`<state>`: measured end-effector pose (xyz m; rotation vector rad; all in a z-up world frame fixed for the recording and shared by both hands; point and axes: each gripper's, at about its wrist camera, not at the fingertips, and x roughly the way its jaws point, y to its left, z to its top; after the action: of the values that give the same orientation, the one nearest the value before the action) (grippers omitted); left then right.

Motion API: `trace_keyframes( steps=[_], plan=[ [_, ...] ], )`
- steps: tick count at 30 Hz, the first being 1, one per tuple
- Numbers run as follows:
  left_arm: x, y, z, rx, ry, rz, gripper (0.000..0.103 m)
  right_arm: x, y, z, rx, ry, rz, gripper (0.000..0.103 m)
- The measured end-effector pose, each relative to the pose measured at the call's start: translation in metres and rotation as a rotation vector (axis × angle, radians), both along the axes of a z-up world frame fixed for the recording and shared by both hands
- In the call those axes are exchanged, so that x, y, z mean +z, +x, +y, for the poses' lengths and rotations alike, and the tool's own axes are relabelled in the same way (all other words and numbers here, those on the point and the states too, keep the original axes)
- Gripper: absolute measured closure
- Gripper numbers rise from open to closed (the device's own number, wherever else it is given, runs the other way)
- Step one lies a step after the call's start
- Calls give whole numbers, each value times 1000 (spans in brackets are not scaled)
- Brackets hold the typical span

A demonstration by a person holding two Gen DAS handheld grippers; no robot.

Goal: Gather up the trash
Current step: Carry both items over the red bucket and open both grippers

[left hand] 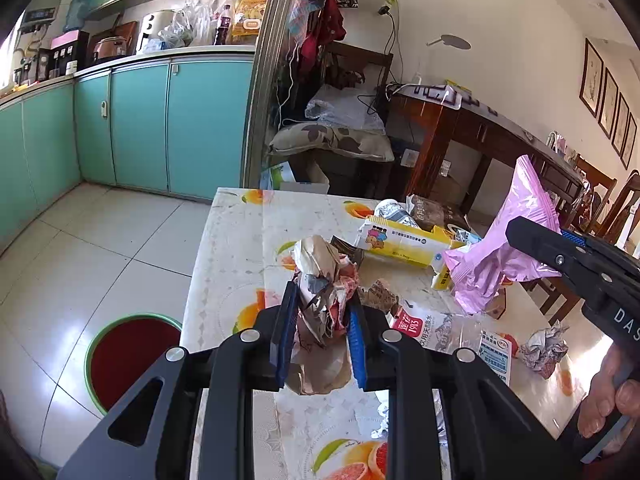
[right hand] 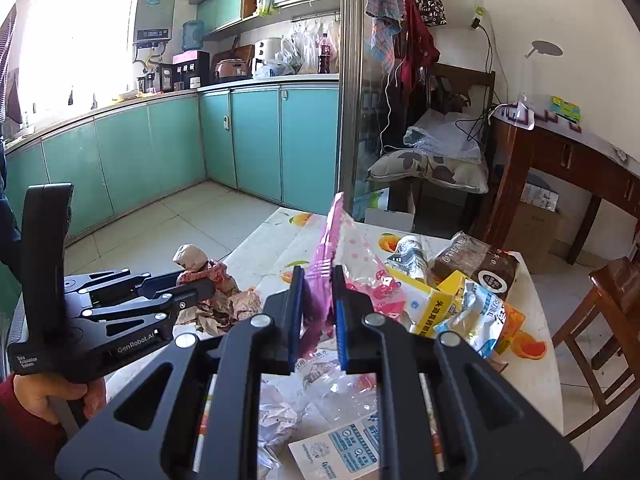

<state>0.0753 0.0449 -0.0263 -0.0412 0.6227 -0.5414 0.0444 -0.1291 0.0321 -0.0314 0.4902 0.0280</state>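
The left claw [left hand: 320, 320] is pinching a crumpled wad of paper wrappers [left hand: 324, 280] between its blue pads, and we are holding it just above the near left part of the counter [left hand: 236, 256]. The right claw [right hand: 316, 312] is pressed onto a pink plastic bag [right hand: 332, 252], whose long side is standing upward from the pads.

What we are weighing is where the bin [left hand: 132, 356] lies: it is sitting on the floor below and to the left of the counter's edge, on the left claw's side. So the left hand is the nearer one, and its wad would need to swing left and down past the edge. The right claw is standing further off, with the left claw between it and the bin.

We are seeing only a red inside in the bin; no trash is showing there. On the counter a yellow carton [left hand: 404, 246], a brown packet [right hand: 476, 264], a foil ball [left hand: 546, 348] and flat wrappers are still lying loose.
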Motion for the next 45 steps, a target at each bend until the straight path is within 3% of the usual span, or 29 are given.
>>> trace_keyframes(
  steps=[9,23,31,36,45],
  plan=[
    [8,11,30,76,-24,-23,81,12,7,18,19,-20,-24,89],
    [-4,38,89,196,-95,14,81,14,40,59,101,-3,-1,89],
    [-24,57,134,292,-130,73,81,9,69,94,201,48,29,89],
    [-41,64,158,370,-81,82,81,0,90,119,305,126,67,89],
    [-87,96,190,439,-83,217,81,-25,147,151,420,275,191,89]
  ],
)
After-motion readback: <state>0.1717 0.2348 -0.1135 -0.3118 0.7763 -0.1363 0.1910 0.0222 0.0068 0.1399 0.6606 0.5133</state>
